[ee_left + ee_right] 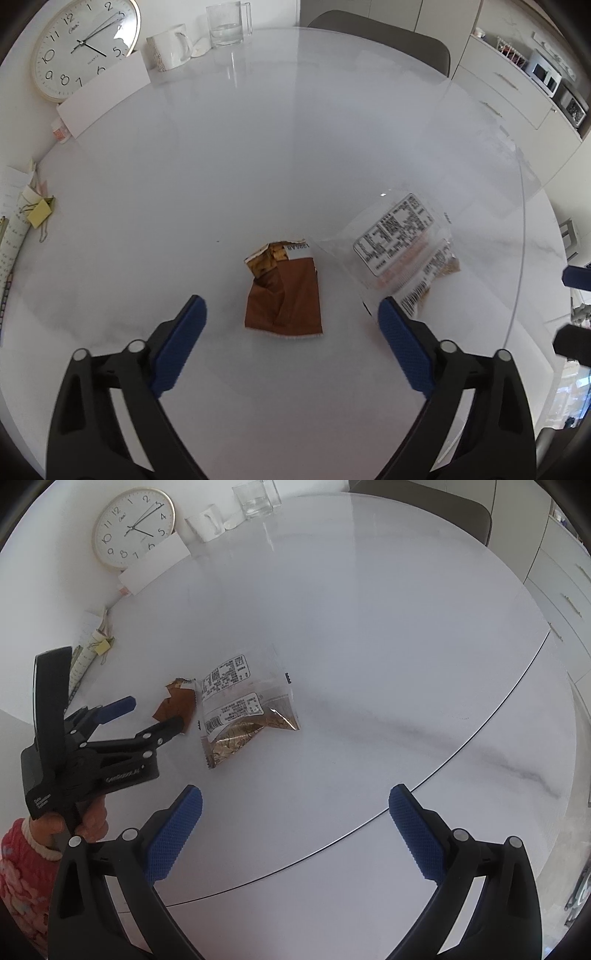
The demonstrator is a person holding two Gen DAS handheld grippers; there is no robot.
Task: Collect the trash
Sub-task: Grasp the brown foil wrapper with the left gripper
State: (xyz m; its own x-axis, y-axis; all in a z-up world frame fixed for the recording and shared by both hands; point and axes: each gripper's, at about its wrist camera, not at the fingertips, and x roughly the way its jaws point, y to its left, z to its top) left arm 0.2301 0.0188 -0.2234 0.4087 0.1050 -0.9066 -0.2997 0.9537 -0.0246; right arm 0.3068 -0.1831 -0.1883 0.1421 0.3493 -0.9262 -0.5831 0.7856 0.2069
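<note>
Crumpled brown foil wrapper [283, 291] lies flat between wide-spread left hand-held gripper [291, 306] pads, untouched.

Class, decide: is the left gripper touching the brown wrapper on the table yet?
Apart. In the left wrist view the left gripper has open jaws either side of the brown wrapper, with bare table showing between each and it.

Round white marble table [258, 129], wall clock [85, 48], grey chair [376, 33], white cabinets [517, 96]

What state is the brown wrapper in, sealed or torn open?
Torn open. The brown wrapper lies crumpled on the table, its top edge ragged and peeled back.
</note>
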